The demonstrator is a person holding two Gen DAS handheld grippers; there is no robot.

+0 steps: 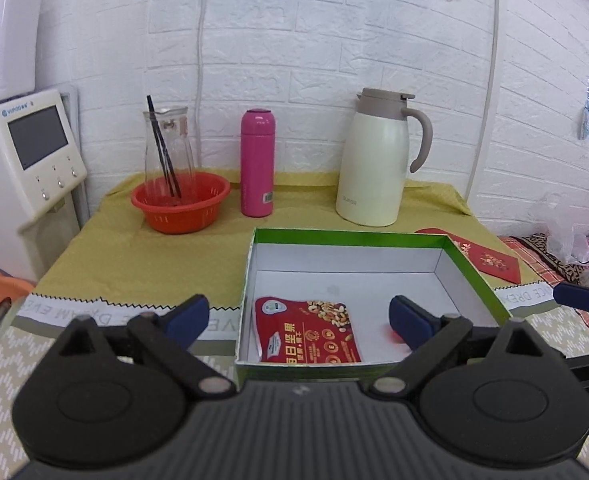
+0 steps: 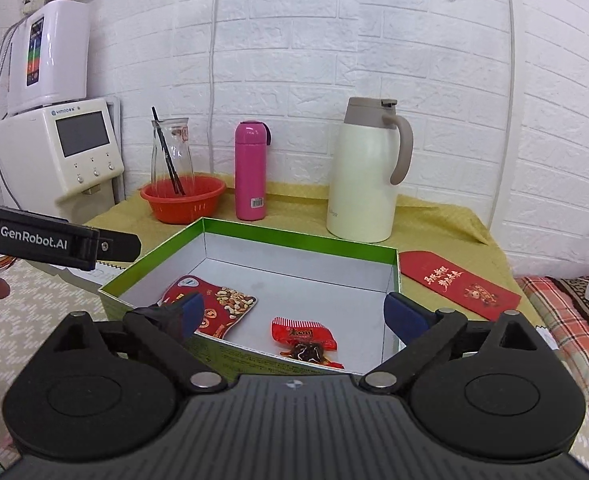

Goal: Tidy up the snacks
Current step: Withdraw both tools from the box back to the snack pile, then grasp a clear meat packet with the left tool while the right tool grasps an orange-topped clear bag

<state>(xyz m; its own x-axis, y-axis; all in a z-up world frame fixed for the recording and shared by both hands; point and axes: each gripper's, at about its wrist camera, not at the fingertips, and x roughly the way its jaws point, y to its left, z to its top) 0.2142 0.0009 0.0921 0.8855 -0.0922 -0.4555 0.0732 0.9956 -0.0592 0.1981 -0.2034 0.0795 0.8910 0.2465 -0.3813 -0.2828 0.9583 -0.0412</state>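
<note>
Left gripper (image 1: 298, 320): jaws wide, nothing held, poised over the near edge of the box (image 1: 476, 276). Right gripper (image 2: 294, 314): jaws wide, empty, above the box's near rim.

Nut pack (image 2: 214, 308) lies flat on the box floor at 10 o'clock from the right gripper. Candy (image 2: 304, 340) lies just ahead of it at 12 o'clock, apart from the pack.

Envelope (image 2: 458, 284) on the cloth at 2 o'clock, outside the box. Beyond, by the wall: bowl (image 2: 182, 200) at 11, bottle (image 2: 250, 170) at 12, jug (image 2: 364, 176) at 1.
</note>
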